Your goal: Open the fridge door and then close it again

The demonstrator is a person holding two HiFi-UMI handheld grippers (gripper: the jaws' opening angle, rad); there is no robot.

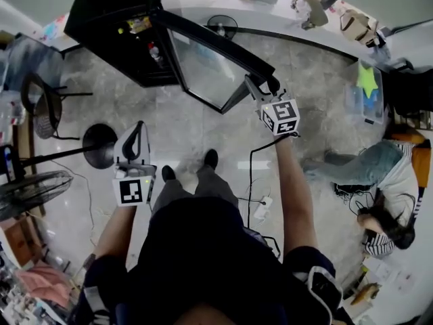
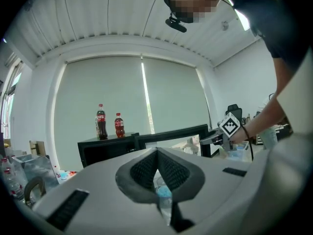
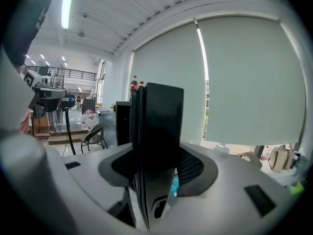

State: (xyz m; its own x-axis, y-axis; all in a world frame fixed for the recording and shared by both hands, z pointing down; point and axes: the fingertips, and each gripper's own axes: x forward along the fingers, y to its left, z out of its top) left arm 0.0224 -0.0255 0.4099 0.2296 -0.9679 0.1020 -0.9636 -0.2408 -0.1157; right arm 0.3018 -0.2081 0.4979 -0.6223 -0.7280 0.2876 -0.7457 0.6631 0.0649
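A small black fridge (image 1: 115, 32) stands at the upper left of the head view, with two cola bottles (image 2: 101, 122) on its top. Its glass door (image 1: 203, 66) is swung out wide toward me. My right gripper (image 1: 260, 90) is shut on the door's free edge. In the right gripper view that edge (image 3: 159, 131) fills the space between the jaws of the right gripper (image 3: 156, 175). My left gripper (image 1: 137, 128) hangs lower left, away from the fridge, shut and empty. The left gripper view shows the left gripper (image 2: 157, 153) with pads together, and the open door (image 2: 171, 137) beyond.
A round stand base (image 1: 99, 145), a chair (image 1: 44, 110) and a floor fan (image 1: 30, 191) are at the left. A person (image 1: 385, 181) sits on the floor at the right. A power strip with cable (image 1: 262, 208) lies near my feet. A cluttered counter (image 1: 311, 9) runs behind.
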